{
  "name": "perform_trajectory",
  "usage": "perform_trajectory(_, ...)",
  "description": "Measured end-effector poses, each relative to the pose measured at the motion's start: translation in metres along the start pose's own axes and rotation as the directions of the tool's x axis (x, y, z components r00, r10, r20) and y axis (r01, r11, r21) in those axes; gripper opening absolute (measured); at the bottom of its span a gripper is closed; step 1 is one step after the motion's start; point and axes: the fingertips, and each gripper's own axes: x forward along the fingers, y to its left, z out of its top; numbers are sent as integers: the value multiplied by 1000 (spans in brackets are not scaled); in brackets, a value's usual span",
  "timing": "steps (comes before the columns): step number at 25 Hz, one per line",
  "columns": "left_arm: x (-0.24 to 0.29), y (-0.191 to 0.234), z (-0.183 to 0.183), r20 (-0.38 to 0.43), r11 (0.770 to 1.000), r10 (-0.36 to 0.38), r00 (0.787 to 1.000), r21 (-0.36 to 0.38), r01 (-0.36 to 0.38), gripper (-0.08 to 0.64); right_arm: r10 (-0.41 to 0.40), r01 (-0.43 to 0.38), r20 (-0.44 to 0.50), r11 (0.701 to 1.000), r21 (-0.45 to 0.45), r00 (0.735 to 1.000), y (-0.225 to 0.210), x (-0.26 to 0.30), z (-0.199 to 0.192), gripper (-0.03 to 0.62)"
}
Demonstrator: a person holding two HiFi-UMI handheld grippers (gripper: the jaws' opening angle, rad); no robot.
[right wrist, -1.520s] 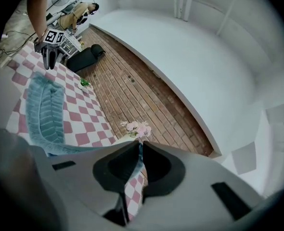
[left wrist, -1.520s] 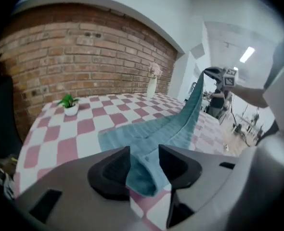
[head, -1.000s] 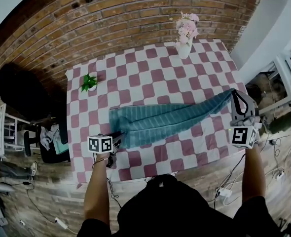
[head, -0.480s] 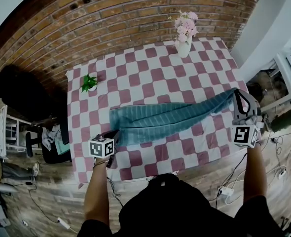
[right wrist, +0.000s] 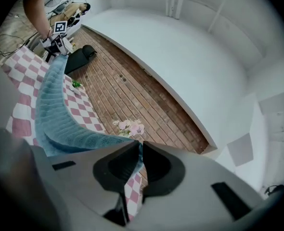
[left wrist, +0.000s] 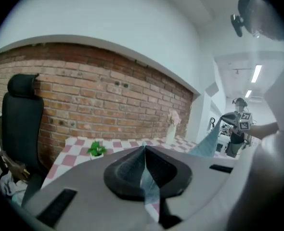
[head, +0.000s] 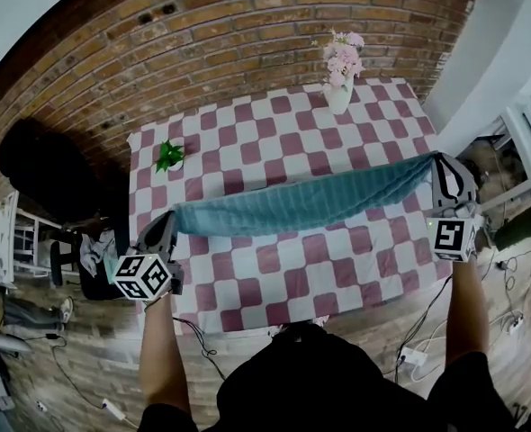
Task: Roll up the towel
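Note:
A teal ribbed towel (head: 310,201) hangs in a long band above the checkered table (head: 274,277), stretched between my two grippers. My left gripper (head: 170,220) is shut on the towel's left end, out past the table's left edge. In the left gripper view the cloth (left wrist: 149,189) is pinched between the closed jaws of my left gripper (left wrist: 144,154). My right gripper (head: 438,165) is shut on the right end at the table's right edge. Its jaws (right wrist: 140,151) also clamp a thin fold of towel (right wrist: 55,114).
A white vase of pink flowers (head: 340,84) stands at the table's far right. A small green plant (head: 168,156) sits at the far left. A black chair (head: 40,165) stands left of the table by the brick wall. Cables lie on the wooden floor (head: 409,354).
My left gripper has risen and swung left with the towel's left end. The towel has come off the table and now hangs taut. The right gripper has barely shifted.

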Motion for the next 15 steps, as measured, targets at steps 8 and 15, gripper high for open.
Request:
perform_trajectory(8,8,43,145,248,995,34,968,82,-56,5,-23,19,50,995,94,998,-36,59,15,26)
perform_trajectory(15,57,85,186,296,998,44,954,28,-55,5,15,-17,9,975,220,1000,-39,138,-3,26)
